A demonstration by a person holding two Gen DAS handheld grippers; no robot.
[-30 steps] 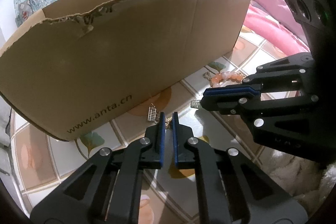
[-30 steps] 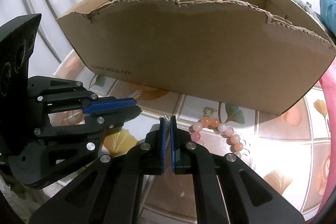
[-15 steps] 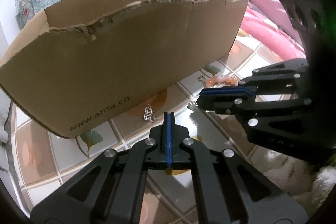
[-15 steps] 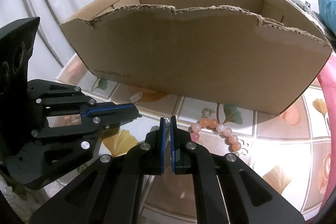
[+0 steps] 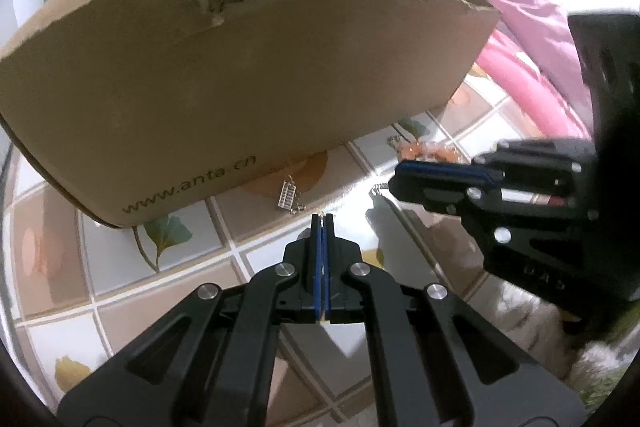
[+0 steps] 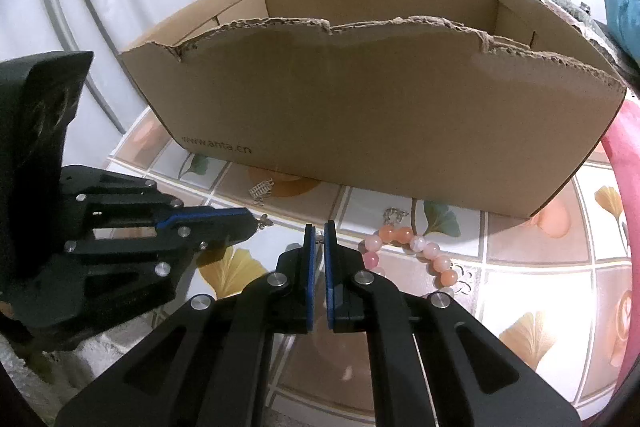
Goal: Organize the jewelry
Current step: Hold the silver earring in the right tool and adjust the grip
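Pinching thin chain ends, we held left gripper [image 5: 322, 215] and right gripper [image 6: 319, 227] closed; bead bracelet [image 6: 416, 251] at right's 2 o'clock.

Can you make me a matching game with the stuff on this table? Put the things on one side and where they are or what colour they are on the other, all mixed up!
Things:
1. cardboard box
2. bead bracelet
3. little silver charm
4. left gripper

Clues:
A. pink and orange, lying on the tiles
B. black with blue pads, pinched shut
C. brown, with a torn top edge
D. lying on the tiles right by the box's front wall

Pairs: 1-C, 2-A, 3-D, 4-B
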